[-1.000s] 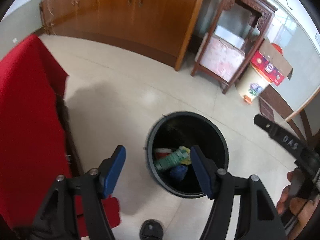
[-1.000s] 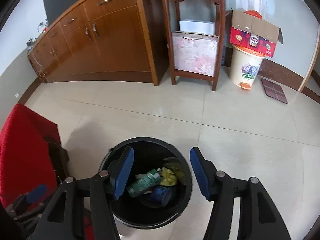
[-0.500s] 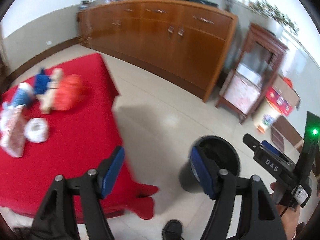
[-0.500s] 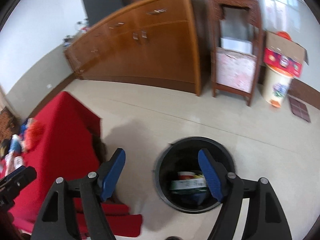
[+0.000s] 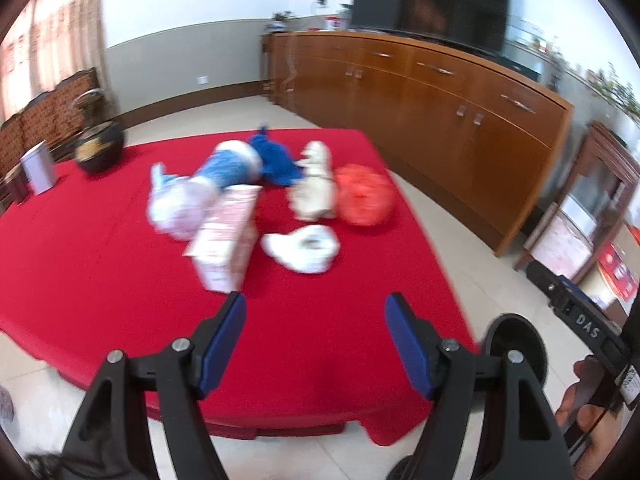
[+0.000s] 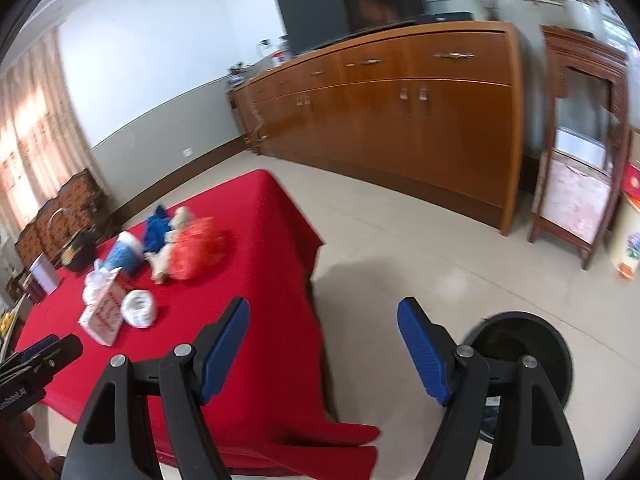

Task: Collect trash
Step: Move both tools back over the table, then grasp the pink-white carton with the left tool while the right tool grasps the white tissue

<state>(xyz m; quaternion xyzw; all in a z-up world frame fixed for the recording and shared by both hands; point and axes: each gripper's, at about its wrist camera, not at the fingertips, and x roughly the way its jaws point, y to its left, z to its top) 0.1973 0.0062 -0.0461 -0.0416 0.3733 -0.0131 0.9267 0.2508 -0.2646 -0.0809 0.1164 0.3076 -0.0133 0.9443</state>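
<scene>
Red cloth covers the table (image 5: 100,264); wooden cabinets (image 5: 440,96) line the wall behind.

Left wrist view: left gripper (image 5: 316,332) hangs over the near edge of the table, fingers wide, nothing between them. Trash sits toward the far right corner: a pink carton (image 5: 226,240) lying on its side, a white bag (image 5: 304,246) just beside it, an orange bag (image 5: 364,196) nearest the right edge, a blue-and-white bundle (image 5: 230,166) behind. Picture blurred. Bags look light, soft and slippery; best pinched at a bunched fold. Carton looks stiff and light; take it across its narrow sides.

Right wrist view: right gripper (image 6: 324,338) is off the table's right edge, over the floor, fingers wide and empty. Black bin (image 6: 524,344) stands on the floor, partly behind the right finger. Same trash heap, well apart from this gripper.
</scene>
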